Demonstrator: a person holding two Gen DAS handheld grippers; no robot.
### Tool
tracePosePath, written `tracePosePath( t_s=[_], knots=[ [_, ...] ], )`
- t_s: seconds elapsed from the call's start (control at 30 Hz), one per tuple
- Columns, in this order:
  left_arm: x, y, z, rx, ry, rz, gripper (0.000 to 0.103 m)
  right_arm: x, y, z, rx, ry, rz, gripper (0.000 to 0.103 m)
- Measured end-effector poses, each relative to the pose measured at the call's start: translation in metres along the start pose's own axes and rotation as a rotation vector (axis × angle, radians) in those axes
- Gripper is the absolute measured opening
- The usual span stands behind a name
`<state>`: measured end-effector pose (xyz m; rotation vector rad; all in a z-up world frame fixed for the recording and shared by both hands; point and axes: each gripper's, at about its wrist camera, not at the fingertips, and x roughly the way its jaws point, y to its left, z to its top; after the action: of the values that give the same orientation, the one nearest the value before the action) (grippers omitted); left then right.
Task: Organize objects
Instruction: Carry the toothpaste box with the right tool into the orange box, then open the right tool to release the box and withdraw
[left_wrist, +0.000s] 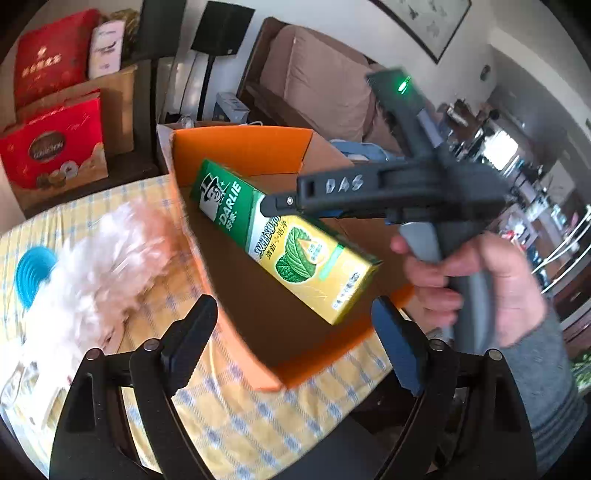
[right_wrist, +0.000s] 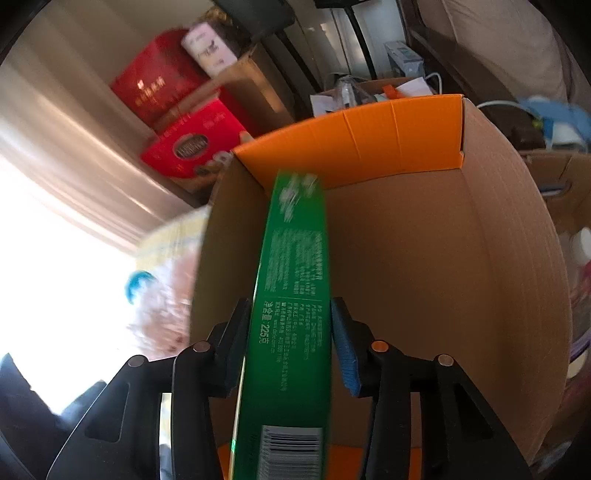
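A long toothpaste box (left_wrist: 284, 236) hangs tilted over the open cardboard box (left_wrist: 236, 147) in the middle of the left view. It is green at the top end with a man's face on it, and yellow at the low end with green leaves. In the right view its thin green side (right_wrist: 291, 295) has small white writing and a barcode. The cardboard box is brown inside with orange flaps
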<state>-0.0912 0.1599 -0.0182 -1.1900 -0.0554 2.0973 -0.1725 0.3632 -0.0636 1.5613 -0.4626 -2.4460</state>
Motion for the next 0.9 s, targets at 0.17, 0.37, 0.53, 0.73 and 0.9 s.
tracePosePath(
  t_s=[0.17,0.37,0.53,0.73,0.9],
  knots=[
    [-0.026,0.021,-0.016,-0.038,-0.026,0.028,0.084,0.028,0.008,-0.014,-0.042,0.046,-0.053,0.042],
    [-0.045,0.042,-0.028,-0.079,-0.051,0.073,0.084,0.042,0.017,-0.019,-0.044,0.051,-0.045,0.044],
    [-0.056,0.059,-0.038,-0.091,-0.062,0.135,0.084,0.043,0.021,-0.019,0.007,0.069,0.062,0.051],
    [-0.066,0.082,-0.048,-0.117,-0.077,0.191,0.094,0.029,0.03,-0.022,-0.015,0.032,0.035,0.052],
    [-0.075,0.102,-0.055,-0.131,-0.088,0.248,0.096,0.006,0.053,-0.031,-0.099,-0.046,0.004,0.052]
  ],
)
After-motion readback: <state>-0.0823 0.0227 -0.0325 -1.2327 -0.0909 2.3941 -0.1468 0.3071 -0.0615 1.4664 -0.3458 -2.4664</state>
